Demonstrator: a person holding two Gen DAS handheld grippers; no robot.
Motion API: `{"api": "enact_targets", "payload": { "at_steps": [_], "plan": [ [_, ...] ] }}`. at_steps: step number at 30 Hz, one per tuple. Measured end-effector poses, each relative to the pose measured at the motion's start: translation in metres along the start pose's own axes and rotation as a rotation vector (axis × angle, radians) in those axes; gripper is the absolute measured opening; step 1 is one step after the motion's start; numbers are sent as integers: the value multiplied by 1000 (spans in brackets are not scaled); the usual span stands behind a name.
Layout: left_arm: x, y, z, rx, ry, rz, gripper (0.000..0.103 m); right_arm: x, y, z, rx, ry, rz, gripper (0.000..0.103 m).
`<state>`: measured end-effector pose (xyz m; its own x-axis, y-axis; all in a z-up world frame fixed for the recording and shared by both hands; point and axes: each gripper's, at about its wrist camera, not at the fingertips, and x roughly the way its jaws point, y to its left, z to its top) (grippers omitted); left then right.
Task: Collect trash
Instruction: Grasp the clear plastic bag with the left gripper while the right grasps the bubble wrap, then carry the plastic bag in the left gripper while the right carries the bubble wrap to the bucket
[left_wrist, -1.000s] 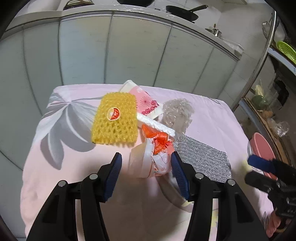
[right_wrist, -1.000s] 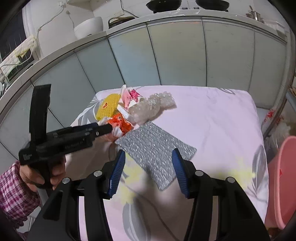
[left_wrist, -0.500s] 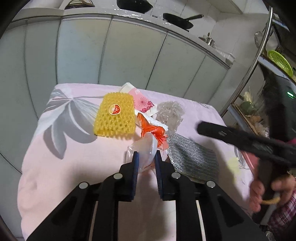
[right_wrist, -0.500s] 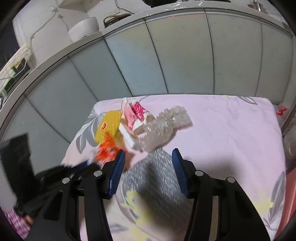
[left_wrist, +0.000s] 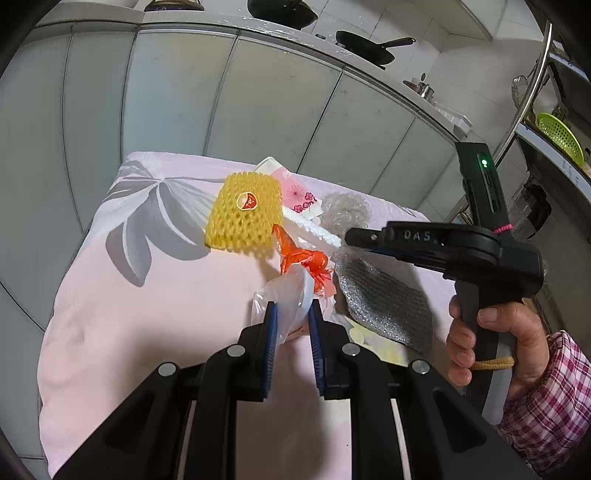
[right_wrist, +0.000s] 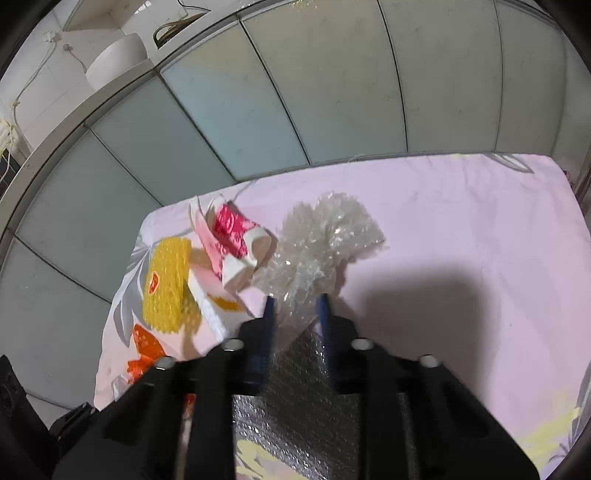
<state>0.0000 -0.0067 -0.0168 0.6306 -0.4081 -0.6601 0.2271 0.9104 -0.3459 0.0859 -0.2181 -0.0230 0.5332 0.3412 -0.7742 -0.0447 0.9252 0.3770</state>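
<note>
Trash lies on a pink flowered cloth (left_wrist: 129, 295). My left gripper (left_wrist: 291, 314) is shut on a clear plastic bag (left_wrist: 284, 295) tied with orange plastic (left_wrist: 303, 258). My right gripper (right_wrist: 295, 302) is shut on a clump of clear bubble wrap (right_wrist: 317, 247); it also shows in the left wrist view (left_wrist: 354, 236) reaching in from the right. A yellow foam net (left_wrist: 243, 218) (right_wrist: 166, 284), a pink paper box (left_wrist: 299, 195) (right_wrist: 229, 232), a white foam strip (left_wrist: 314, 229) and a silver bubble mailer (left_wrist: 384, 302) (right_wrist: 295, 406) lie around them.
Grey cabinet doors (left_wrist: 258, 110) stand behind the table, with pans on the counter (left_wrist: 365, 44) above. A metal rack with a green basket (left_wrist: 559, 136) stands at the right. The cloth's edges drop off at left and front.
My left gripper closed on the clear bag and lifted it slightly. My right gripper moved left over the silver mailer and closed on the bubble wrap.
</note>
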Motion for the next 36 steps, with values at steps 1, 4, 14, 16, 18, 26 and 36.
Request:
{"api": "enact_targets", "payload": {
  "at_steps": [1, 4, 14, 16, 18, 26, 36],
  "plan": [
    [0, -1, 0, 0, 0, 0, 16, -2, 0, -1, -5, -5, 2, 18],
    [-3, -3, 2, 4, -8, -1, 16, -17, 0, -8, -22, -36, 5, 16],
    [-21, -25, 8, 29, -41, 15, 16, -89, -3, -38, -59, -109, 24, 16],
    [-24, -31, 7, 35, -46, 17, 16, -102, -7, -46, -73, -115, 15, 16],
    [-27, -39, 8, 42, -50, 16, 16, -115, -10, -53, -82, -126, 1, 16],
    [-28, -80, 6, 85, -52, 4, 16, -157, -37, -80, -48, -155, -28, 16],
    [-18, -140, 6, 172, -41, -34, 16, -197, -86, -102, 45, -208, -80, 16]
  ]
}}
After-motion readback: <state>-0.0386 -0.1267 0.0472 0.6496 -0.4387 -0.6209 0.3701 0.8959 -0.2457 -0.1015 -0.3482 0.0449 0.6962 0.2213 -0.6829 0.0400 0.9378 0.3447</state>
